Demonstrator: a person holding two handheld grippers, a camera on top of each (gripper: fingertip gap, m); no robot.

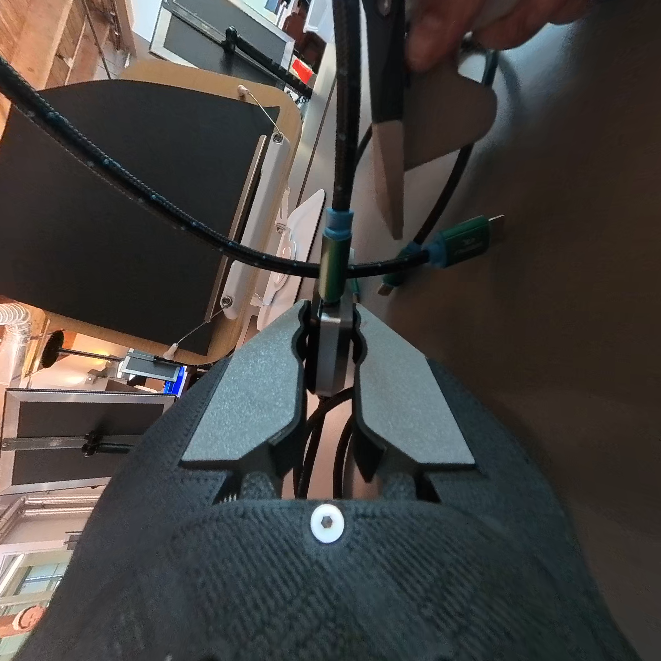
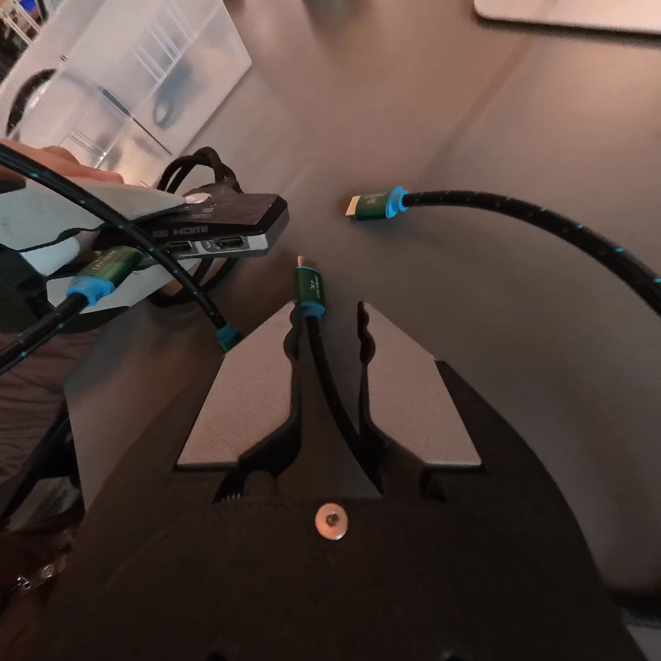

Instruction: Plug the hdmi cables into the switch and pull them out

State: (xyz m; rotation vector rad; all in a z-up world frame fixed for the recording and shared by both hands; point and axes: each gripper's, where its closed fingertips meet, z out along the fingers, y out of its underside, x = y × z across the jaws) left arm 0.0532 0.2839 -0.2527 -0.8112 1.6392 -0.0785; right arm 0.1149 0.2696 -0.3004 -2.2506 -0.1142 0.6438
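My left gripper is shut on the grey HDMI switch and grips its flat faces. One green HDMI plug sits in a port on the switch's far edge. The right wrist view shows the switch held off the table, with that plug in it and two ports bare. My right gripper is open around a black braided cable. The cable leans on the left finger, with a gap to the right one. Its green plug points ahead of the fingertips. One finger of the right gripper shows in the left wrist view.
Another green plug lies on the grey table to the right, also in the left wrist view. A third loose plug sits by my right gripper's left finger. A clear plastic box stands at the back left.
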